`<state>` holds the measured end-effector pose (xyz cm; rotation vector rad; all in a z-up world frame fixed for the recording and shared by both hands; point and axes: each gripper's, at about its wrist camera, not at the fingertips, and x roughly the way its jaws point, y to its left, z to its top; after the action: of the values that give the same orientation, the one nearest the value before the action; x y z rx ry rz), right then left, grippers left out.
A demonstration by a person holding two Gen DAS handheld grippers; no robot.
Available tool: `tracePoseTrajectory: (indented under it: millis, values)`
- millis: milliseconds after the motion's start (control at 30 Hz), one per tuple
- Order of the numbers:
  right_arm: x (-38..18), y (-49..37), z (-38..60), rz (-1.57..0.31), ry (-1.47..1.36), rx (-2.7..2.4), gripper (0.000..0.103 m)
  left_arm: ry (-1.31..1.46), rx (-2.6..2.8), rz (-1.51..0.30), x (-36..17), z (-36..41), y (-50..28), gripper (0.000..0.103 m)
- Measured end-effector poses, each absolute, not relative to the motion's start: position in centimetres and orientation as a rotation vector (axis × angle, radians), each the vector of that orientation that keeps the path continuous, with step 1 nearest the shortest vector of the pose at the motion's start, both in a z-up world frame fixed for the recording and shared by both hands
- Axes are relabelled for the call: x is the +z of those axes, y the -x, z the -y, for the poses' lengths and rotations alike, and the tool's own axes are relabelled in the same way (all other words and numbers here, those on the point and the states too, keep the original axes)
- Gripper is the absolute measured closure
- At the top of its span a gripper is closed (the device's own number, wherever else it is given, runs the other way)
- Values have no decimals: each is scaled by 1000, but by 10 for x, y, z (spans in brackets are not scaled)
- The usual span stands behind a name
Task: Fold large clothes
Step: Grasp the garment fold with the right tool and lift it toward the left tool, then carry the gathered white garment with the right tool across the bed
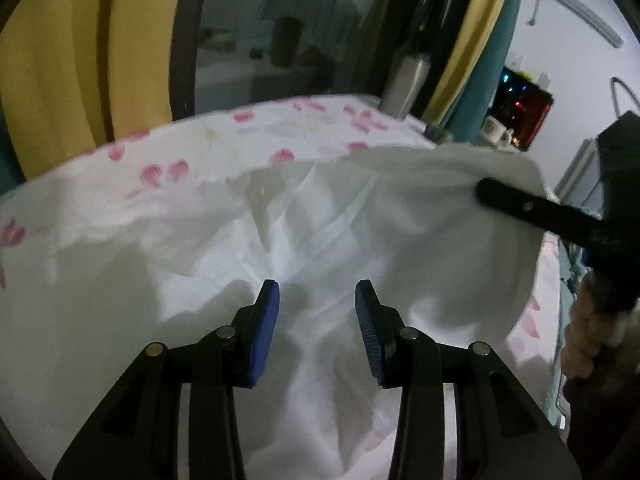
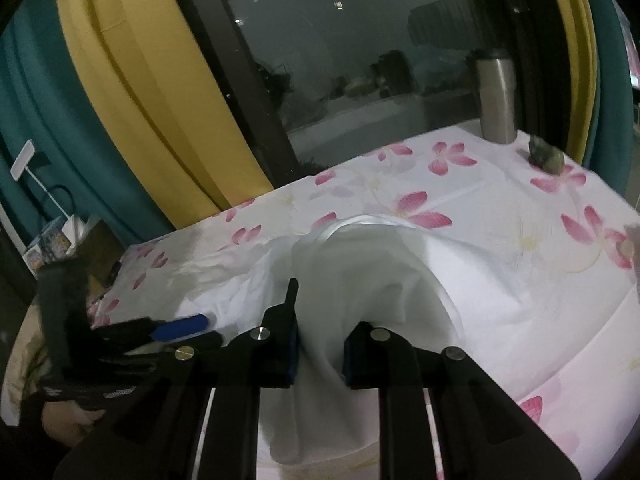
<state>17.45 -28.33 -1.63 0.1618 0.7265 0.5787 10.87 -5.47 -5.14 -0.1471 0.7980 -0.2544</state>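
Observation:
A large white garment (image 1: pixel 320 232) lies crumpled on a bed with a pink flower sheet (image 1: pixel 248 128). My left gripper (image 1: pixel 318 300) is open just above the cloth, blue pads apart, holding nothing. My right gripper (image 2: pixel 320 344) is shut on a bunched fold of the white garment (image 2: pixel 360 264) and lifts it off the sheet (image 2: pixel 500 216), so the cloth arches up. In the left wrist view the right gripper (image 1: pixel 520 204) shows at the right edge with the raised cloth. In the right wrist view the left gripper (image 2: pixel 176 330) sits low at the left.
A dark window with yellow and teal curtains (image 2: pixel 132 80) stands behind the bed. A steel bottle (image 2: pixel 496 96) and a small dark object (image 2: pixel 546 156) sit at the far bed edge. A white lamp (image 2: pixel 24 164) and boxes are at the left.

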Motion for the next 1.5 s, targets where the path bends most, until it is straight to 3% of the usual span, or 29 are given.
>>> tracePoseTrajectory:
  millis: [200,767,1500]
  values:
    - [-3,-166,264,-701,-96,566,87,134,-196,-717,-28,20,-86,61]
    - [21,-140,178,-648,69,635,87,203,-69,-676,-29,-73,-40,61]
    - [-27,-119,66,-784,205,823,87,251,34,-691,-40,-143,-9,61]
